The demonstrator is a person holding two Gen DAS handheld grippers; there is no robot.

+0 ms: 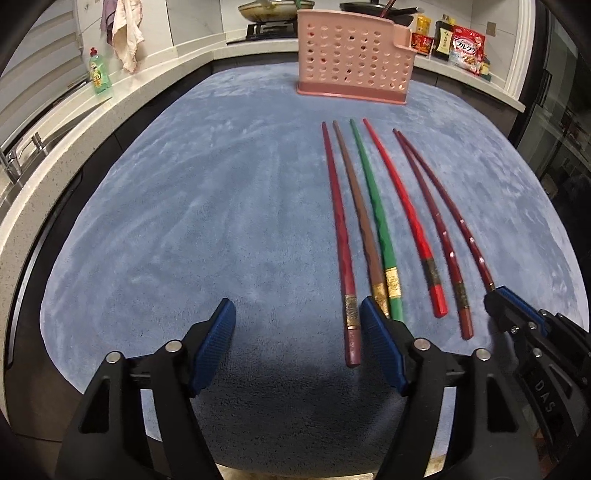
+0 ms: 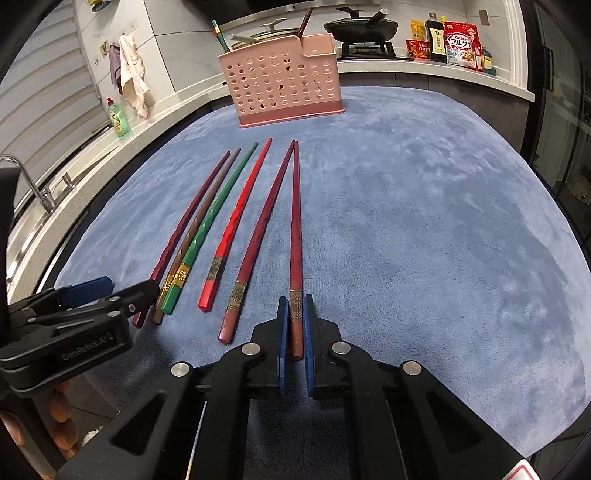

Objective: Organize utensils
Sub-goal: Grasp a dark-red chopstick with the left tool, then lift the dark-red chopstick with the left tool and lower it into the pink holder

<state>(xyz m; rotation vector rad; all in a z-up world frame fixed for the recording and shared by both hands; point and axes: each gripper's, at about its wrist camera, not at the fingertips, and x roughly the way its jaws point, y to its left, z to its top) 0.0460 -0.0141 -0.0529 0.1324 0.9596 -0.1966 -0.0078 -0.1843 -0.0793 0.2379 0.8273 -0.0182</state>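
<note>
Several chopsticks lie side by side on the blue mat (image 1: 184,221): maroon (image 1: 338,236), brown (image 1: 360,221), green (image 1: 373,206), bright red (image 1: 399,206) and two dark red ones (image 1: 432,221). A pink perforated holder (image 1: 354,59) stands at the far end, with a few utensils in it in the right wrist view (image 2: 280,81). My left gripper (image 1: 298,314) is open, hovering left of the chopsticks' near ends. My right gripper (image 2: 295,317) is shut on the rightmost dark red chopstick (image 2: 295,236) at its near end, still low at the mat.
A counter runs around the mat with a green dish soap bottle (image 1: 99,72), a faucet and sink (image 2: 29,184) at left, a stove with pans (image 2: 364,27) behind, and food packets (image 2: 461,42) at the back right.
</note>
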